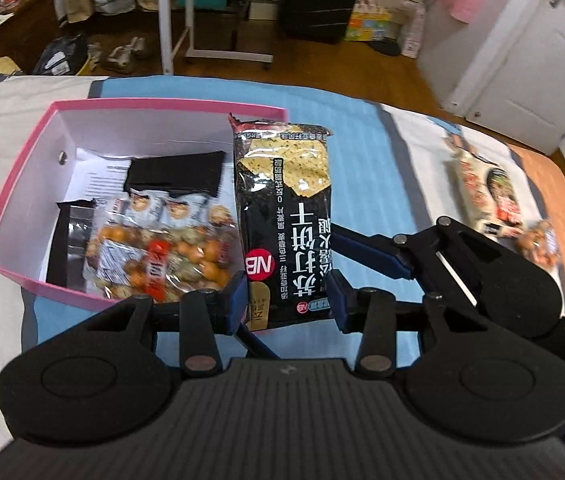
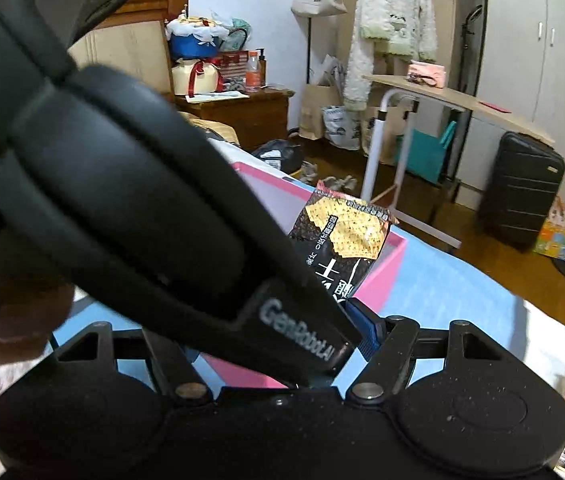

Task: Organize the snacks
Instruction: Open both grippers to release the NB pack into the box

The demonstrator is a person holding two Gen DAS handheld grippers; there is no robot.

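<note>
Your left gripper [image 1: 288, 296] clamps the black cracker pack [image 1: 284, 216], pink box [image 1: 22, 184] ahead-left; right gripper [image 1: 366, 254] gapes empty alongside.

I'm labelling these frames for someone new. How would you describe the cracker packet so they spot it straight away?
Start at the pink box on the bed's blue sheet. At its right wall a tall black cracker packet stands clamped in the left hand-held gripper. Unlike the snacks lying inside, it is upright, with a golden cracker pictured.
</note>
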